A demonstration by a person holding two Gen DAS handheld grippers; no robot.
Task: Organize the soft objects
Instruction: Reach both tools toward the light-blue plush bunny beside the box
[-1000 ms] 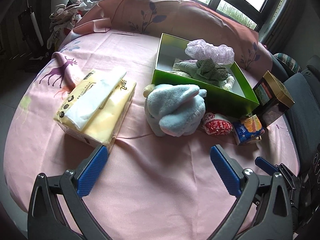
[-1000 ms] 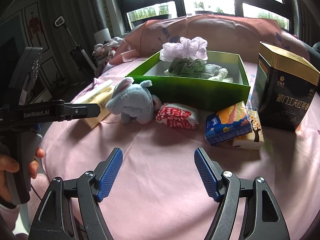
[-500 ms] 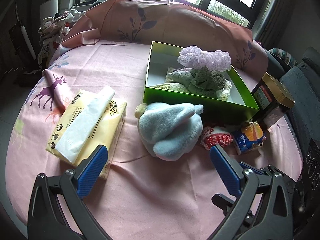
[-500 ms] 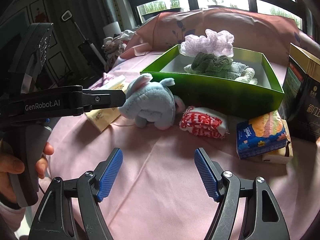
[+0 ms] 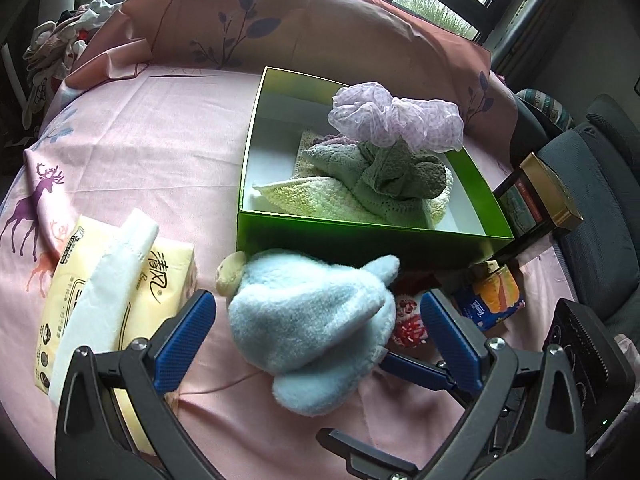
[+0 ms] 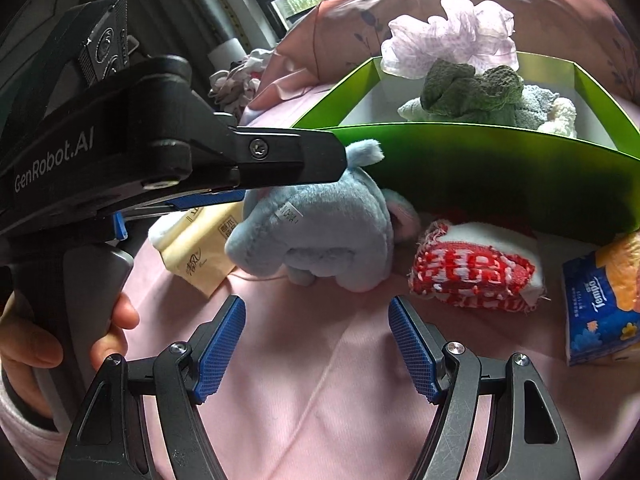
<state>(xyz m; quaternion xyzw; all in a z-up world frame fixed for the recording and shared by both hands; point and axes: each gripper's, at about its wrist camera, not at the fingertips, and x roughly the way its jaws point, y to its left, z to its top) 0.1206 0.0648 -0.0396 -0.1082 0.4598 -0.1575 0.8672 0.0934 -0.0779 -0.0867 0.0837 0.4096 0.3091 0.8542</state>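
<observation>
Left wrist view: light-blue plush elephant [image 5: 310, 330] at lower centre, long axis running upper left to lower right, one ear flopped toward the lens. It sits between the wide-spread pads of the left gripper [image 5: 316, 324], apart from both. Green box [image 5: 360, 236] just behind.

Right wrist view: elephant [image 6: 316, 228] centre-left, trunk toward frame left. Right gripper [image 6: 318, 344] wide, below it, holding nothing. Left gripper [image 6: 216, 192] reaches in level from the left.

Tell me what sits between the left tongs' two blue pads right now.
The blue plush elephant lies on the pink sheet between the left tongs, which are open and not yet closed on it. The left wrist view shows this.
</observation>
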